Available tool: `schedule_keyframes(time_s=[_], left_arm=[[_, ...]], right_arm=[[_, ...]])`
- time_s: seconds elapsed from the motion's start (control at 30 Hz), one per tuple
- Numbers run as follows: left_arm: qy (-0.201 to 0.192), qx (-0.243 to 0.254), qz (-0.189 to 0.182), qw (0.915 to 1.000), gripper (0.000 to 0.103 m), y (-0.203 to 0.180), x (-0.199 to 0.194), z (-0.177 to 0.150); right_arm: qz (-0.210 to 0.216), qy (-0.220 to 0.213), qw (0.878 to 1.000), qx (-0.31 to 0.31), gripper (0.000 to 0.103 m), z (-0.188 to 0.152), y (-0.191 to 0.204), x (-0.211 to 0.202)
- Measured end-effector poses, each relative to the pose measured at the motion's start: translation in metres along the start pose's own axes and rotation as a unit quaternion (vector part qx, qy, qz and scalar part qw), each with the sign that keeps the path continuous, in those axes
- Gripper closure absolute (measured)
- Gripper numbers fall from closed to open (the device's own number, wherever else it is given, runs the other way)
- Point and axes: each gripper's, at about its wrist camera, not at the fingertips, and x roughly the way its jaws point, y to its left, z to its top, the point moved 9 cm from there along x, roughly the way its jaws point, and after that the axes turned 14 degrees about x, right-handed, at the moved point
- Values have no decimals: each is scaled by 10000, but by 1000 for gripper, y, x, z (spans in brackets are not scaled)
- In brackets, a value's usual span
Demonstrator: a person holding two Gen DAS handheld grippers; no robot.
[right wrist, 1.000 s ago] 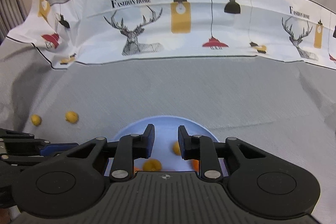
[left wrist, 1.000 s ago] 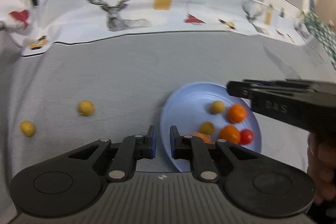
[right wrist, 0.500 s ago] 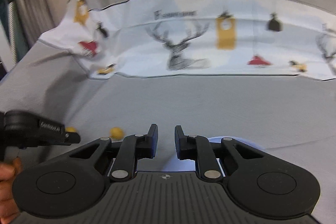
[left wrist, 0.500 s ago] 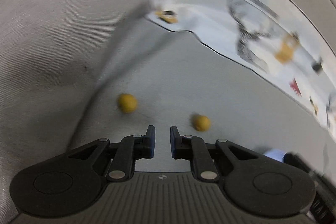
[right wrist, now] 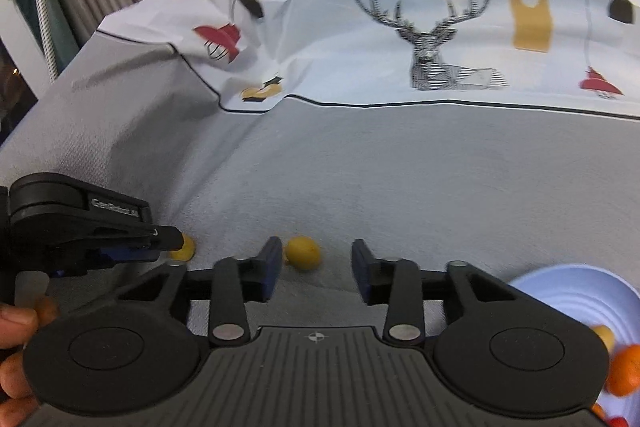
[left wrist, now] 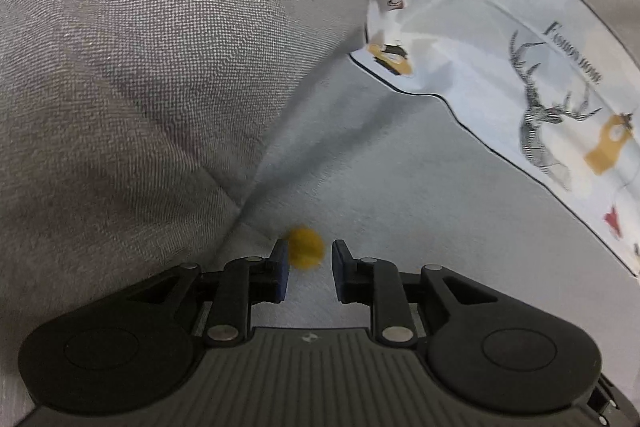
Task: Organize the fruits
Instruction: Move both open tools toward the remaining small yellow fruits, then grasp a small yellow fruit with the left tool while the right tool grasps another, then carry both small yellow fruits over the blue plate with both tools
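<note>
Fruits mostly sit on the blue plate (right wrist: 560, 291); two yellow ones remain on the grey sofa seat. The left tongs (left wrist: 306, 269) and right tongs (right wrist: 316, 269) have just been opening, each framing a yellow fruit (left wrist: 306, 247) (right wrist: 303, 253), neither gripped yet

Grey sofa fabric (left wrist: 132, 75) is seen as coarse woven cloth, matt. Printed sheet (right wrist: 400, 39) looks smooth, creased, faintly glossy. Both grippers (left wrist: 306, 267) (right wrist: 316, 269) are moulded in matt black plastic, ribbed bodies, metal pivot pins. Yellow fruits (right wrist: 303, 253) are smooth-skinned. Pale blue plate (right wrist: 576, 291) appears glossy.
</note>
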Motion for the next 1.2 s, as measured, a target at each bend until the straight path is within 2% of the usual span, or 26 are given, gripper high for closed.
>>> schedule_keyframes(time_s=[0.07,0.33,0.43,0.5,0.6,0.87,1.2], left_arm=[[8,80,119,9999,73,-1,5,1],[-147,562,424,9974,72,-14,16,8],[-93,643,462,9968,72,-15,21,7],[12,696,441,9966,72,-17,24,4],[53,817,500,9954,77,-19,27,1],[-201,1094,430,9929,77,-26,7,1],[-345,1568,189,9868,77,-44,-25,-22]], right_arm=[[38,94,9999,-18,53,-1,4,10],[-170,431,9989,-119,54,-6,2,45],[-285,476,9983,-165,64,-7,-1,49],[-291,457,9983,-212,77,-6,0,49],[-306,429,9984,-211,77,-6,-1,47],[-365,322,9988,-27,77,-2,-10,27],[-412,-52,9991,50,77,-9,-22,-34]])
